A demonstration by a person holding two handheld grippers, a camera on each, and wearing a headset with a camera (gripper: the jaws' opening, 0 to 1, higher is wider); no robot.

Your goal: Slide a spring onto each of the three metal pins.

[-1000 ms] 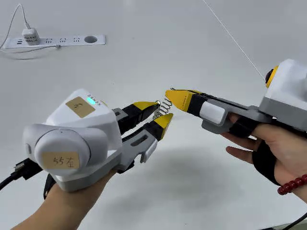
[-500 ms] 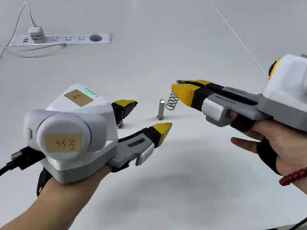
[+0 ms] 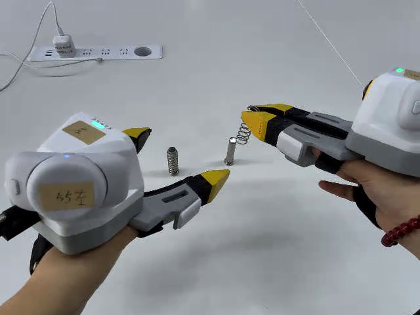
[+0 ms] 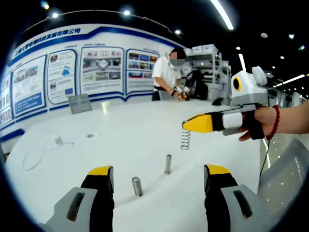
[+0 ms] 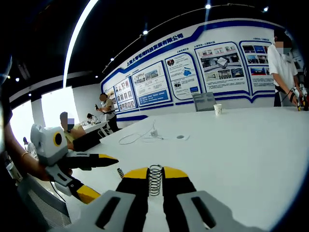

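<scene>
The right gripper [image 3: 250, 121] has its fingers pinched shut on a spring [image 3: 243, 134], just beside the top of the bare pin [image 3: 230, 151] standing on the desk [image 3: 262, 249]. The left gripper [image 3: 186, 152] has its fingers spread wide and empty, with the spring-fitted pin [image 3: 172, 161] between them. Its paper label [image 3: 65, 195] reads "55" plus a handwritten character.

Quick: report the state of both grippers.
Left gripper: open, holding nothing.
Right gripper: closed on a spring.
</scene>
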